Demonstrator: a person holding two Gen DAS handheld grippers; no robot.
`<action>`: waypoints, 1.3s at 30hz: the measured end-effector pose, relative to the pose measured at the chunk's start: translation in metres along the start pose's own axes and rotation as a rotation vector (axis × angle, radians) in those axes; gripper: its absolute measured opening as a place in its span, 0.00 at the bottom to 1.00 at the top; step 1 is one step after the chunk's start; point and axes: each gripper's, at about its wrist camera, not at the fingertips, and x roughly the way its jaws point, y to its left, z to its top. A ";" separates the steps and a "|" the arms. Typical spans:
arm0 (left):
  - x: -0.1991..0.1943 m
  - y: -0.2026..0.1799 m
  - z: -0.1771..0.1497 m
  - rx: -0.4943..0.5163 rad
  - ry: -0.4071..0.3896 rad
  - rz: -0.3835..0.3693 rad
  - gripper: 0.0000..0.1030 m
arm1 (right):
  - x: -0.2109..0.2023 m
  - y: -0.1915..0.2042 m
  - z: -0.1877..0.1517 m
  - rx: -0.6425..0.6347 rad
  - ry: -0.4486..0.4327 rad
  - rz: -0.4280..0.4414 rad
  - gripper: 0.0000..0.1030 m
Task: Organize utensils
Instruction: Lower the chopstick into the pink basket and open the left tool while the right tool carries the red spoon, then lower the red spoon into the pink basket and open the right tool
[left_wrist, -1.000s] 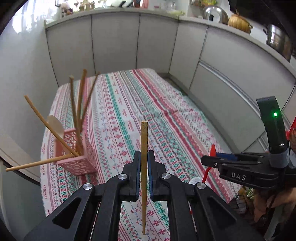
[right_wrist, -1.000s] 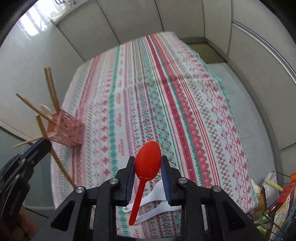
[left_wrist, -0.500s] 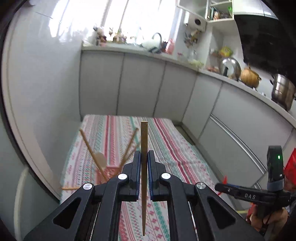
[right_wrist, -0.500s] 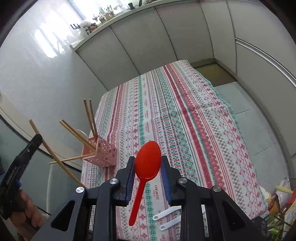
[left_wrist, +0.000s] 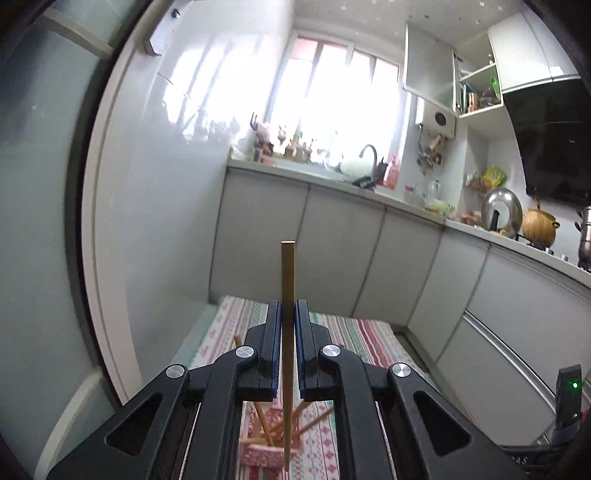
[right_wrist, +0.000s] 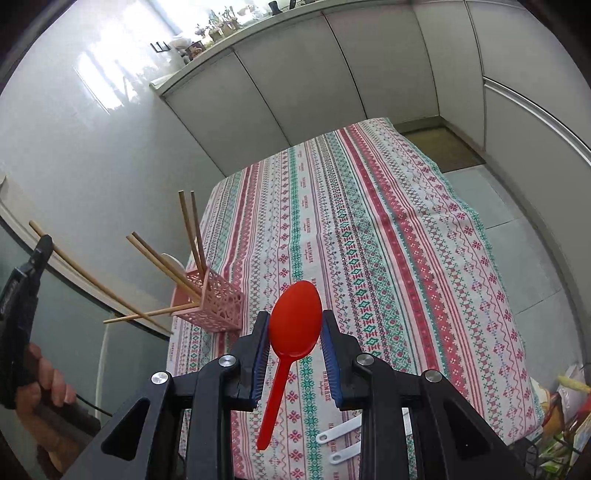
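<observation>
Wooden chopstick (left_wrist: 287, 295) stands upright between the pads of the left claw (left_wrist: 287, 314), which is clamped narrowly on its shaft; its lower tip hangs above the pink basket (left_wrist: 271, 452). Several other chopsticks (right_wrist: 166, 266) lean out of that pink latticed basket at different angles, and one pokes sideways through its wall. The basket rests on the left edge of the surface (right_wrist: 369, 221), which carries a striped patterned cloth. The right claw (right_wrist: 294, 325) grips a red plastic spoon (right_wrist: 293, 321) by the sides of its bowl, handle pointing down toward the camera. Two white spoon handles (right_wrist: 338, 432) lie on the cloth at the near edge, under the right claw.
</observation>
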 end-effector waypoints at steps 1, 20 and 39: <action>0.001 0.000 0.000 0.000 -0.022 0.007 0.07 | 0.001 -0.001 0.000 0.001 0.001 0.001 0.26; 0.087 0.009 -0.035 0.042 0.040 0.052 0.07 | 0.028 -0.027 0.009 0.038 0.026 0.027 0.26; 0.095 0.021 -0.044 -0.047 0.260 -0.031 0.60 | 0.029 0.007 0.011 -0.013 -0.022 0.058 0.26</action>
